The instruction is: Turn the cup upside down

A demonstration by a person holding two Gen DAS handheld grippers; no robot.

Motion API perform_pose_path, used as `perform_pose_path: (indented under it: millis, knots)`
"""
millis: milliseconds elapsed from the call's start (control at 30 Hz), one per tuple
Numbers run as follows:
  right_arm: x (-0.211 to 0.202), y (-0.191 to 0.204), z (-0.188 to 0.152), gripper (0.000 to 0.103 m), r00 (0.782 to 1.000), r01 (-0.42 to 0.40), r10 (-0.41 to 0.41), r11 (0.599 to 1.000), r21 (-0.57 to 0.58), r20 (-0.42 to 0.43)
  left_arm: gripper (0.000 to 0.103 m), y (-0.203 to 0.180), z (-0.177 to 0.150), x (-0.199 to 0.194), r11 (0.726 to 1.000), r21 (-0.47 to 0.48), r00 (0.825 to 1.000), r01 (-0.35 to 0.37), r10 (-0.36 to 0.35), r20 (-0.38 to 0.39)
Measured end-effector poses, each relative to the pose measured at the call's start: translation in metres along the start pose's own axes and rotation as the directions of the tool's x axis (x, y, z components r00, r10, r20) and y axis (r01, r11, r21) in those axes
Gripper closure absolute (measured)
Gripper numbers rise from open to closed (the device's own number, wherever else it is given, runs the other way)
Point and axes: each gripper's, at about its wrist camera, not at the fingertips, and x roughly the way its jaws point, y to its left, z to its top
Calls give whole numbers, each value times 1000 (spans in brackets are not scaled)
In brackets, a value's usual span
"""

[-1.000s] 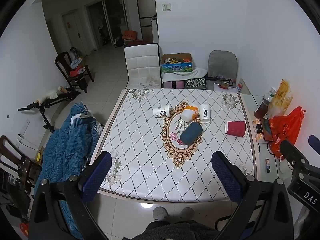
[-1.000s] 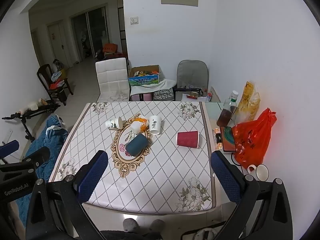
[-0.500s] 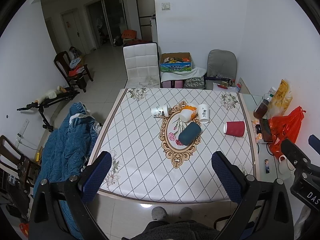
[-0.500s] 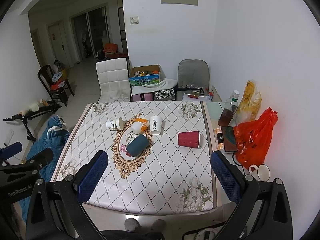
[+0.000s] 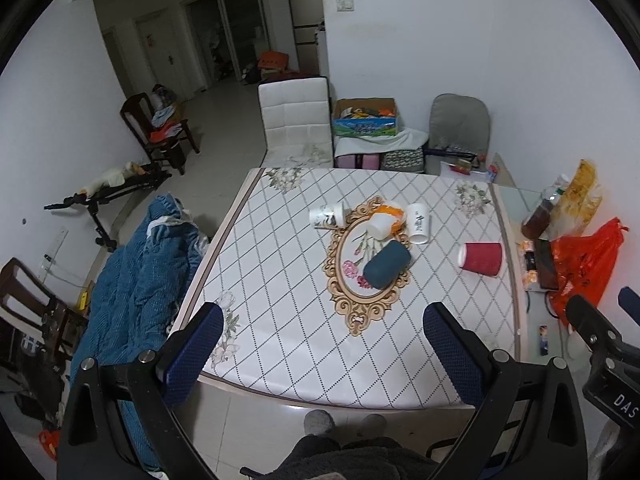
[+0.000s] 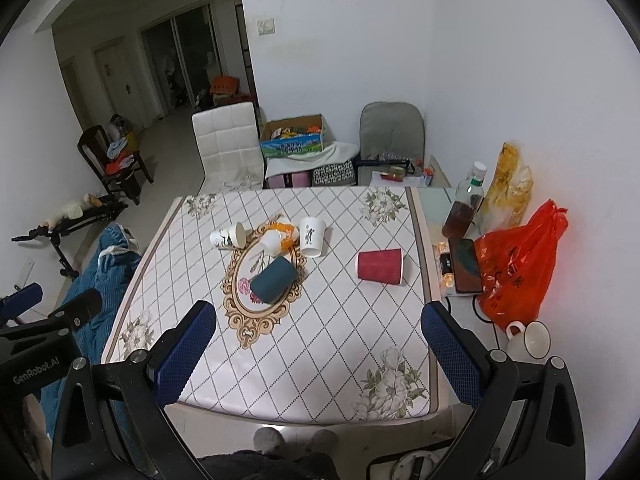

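Note:
Several cups lie on the table [image 5: 280, 320]. A dark teal cup [image 5: 386, 263] [image 6: 275, 281] lies on its side on the oval mat. A red cup [image 5: 481, 258] [image 6: 379, 267] lies on its side at the right. A white printed cup [image 5: 327, 215] [image 6: 226, 237] lies on its side at the left. A white cup [image 5: 418, 223] [image 6: 312, 236] stands mouth-down, and a small white cup [image 5: 381, 226] [image 6: 272, 241] lies by an orange wrapper. My left gripper [image 5: 324, 352] and right gripper [image 6: 320, 354] are open and empty, above the near table edge.
A bottle [image 6: 464, 208], a phone [image 6: 464, 266], an orange bag [image 6: 520, 268] and a white mug [image 6: 530, 340] sit on the side surface at the right. A white chair [image 5: 296, 120] stands behind the table. A blue blanket [image 5: 136, 280] lies at the left.
Both views have shifted slightly; the table and cups sit a little lower and nearer in frame. No cup has moved and both grippers stay open.

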Motion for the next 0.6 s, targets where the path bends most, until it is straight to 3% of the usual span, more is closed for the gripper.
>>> perform_pose_path:
  millis: [167, 267, 367, 433, 533, 600]
  knots:
    - [41, -8, -6, 0, 997, -17, 17, 1000, 7, -76, 0, 9, 4, 33, 993, 23, 993, -114, 114, 10]
    - [75, -12, -12, 0, 989, -21, 24, 1000, 21, -148, 0, 12, 5, 67, 984, 80, 982, -161, 168, -83]
    - [116, -12, -23, 0, 974, -15, 21, 999, 30, -227, 0, 10, 4, 104, 980, 141, 969, -141, 166, -183]
    - [146, -13, -32, 0, 960, -3, 13, 999, 36, -279, 0, 3, 0, 131, 976, 186, 951, -110, 158, -266]
    - [190, -11, -48, 0, 934, 18, 4, 998, 57, -357, 0, -5, 5, 171, 960, 272, 929, -72, 164, -333]
    - [220, -11, -60, 0, 915, 28, 6, 996, 79, -403, 0, -13, 9, 195, 952, 305, 923, -39, 151, -353]
